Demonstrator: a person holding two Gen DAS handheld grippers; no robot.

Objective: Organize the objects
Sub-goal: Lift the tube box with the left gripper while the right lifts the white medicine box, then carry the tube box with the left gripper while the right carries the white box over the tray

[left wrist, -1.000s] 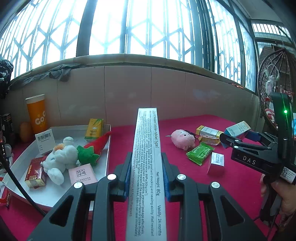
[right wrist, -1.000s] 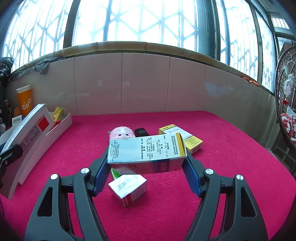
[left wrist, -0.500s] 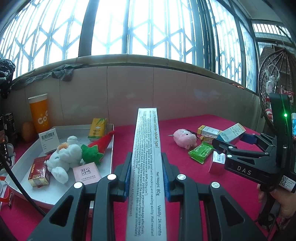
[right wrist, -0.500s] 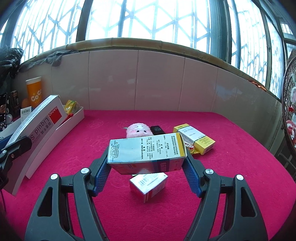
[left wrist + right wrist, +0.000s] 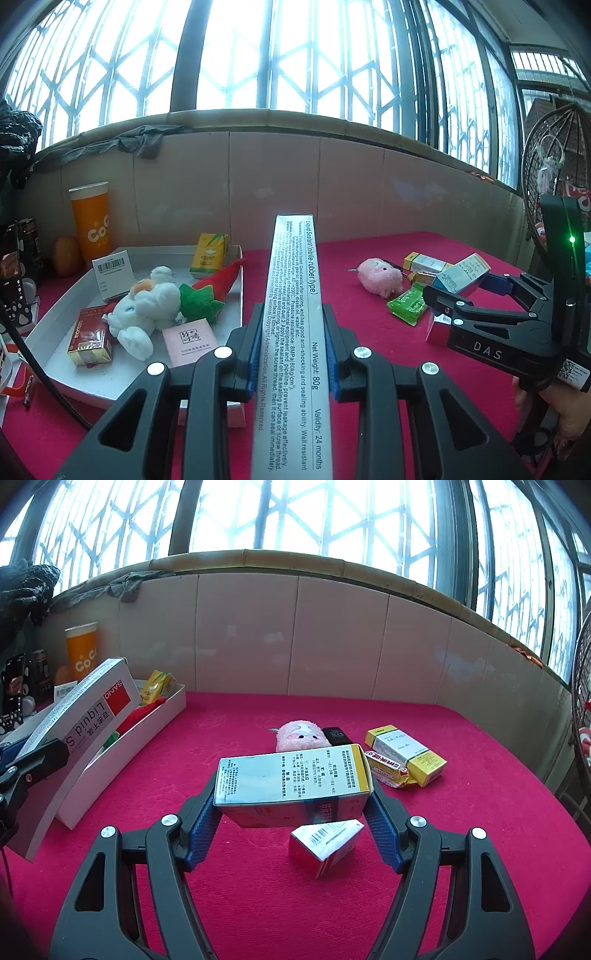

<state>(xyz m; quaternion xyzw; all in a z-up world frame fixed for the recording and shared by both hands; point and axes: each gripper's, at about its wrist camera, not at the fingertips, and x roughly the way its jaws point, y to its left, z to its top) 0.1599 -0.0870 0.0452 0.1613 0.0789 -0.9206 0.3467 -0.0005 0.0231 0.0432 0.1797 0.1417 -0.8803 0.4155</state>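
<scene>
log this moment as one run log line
left tongs: shut on liquid sealant box | right tongs: shut on blue medicine box | white tray: holds toys, boxes

A: What is showing on the left gripper [image 5: 291,369]?

B: Black angular arms are carrying silver round screws, with blue ribbed pads [image 5: 254,363] lining the fingers.

A: And the right gripper [image 5: 467,291]?

B: Black too, wearing white "DAS" lettering, a glowing green light, a small QR sticker; bare skin of the hand [image 5: 565,410] is showing below.
</scene>
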